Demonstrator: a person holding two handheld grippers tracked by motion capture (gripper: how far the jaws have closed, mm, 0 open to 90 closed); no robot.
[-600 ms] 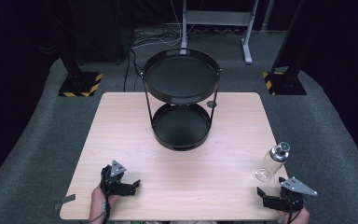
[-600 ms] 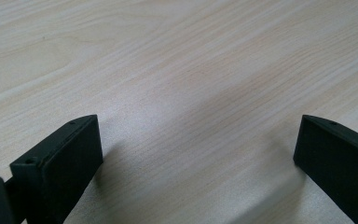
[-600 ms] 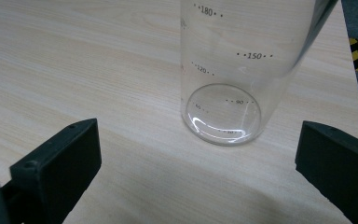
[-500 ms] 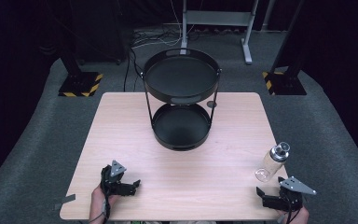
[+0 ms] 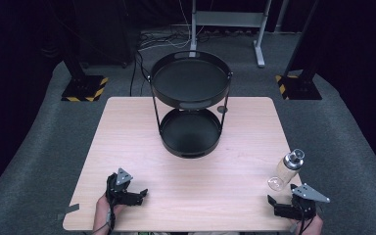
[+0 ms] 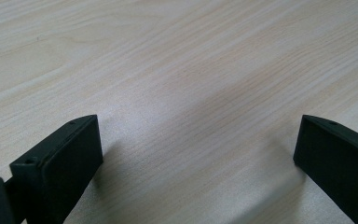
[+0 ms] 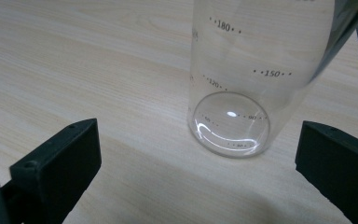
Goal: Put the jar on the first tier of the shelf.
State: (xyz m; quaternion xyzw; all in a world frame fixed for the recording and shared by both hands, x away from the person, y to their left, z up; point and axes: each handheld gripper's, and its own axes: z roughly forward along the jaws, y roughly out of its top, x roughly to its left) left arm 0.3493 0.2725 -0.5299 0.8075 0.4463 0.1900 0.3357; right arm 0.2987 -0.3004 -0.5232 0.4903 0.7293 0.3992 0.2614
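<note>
Stillness marks the last half second: right gripper (image 5: pixel 285 204) rests wide open just short of the clear bottle (image 5: pixel 286 169) standing near the table's (image 5: pixel 127 127) right edge (left gripper (image 5: pixel 136 194) likewise spread and empty), so the grasp is yet to begin.

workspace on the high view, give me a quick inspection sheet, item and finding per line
surface: pale wooden table, bare apart from the items below
job's things: clear bottle with printed volume marks stands upright near the right edge; black two-tier round tray stand at the far middle, both tiers empty
clutter: nothing seen
grippers: left tool open over bare wood; right tool open, just short of the bottle, not touching
cables: several run across the floor behind the table
surroundings: grey carpet, dark backdrop, two stand feet with yellow-black hazard stripes
</note>
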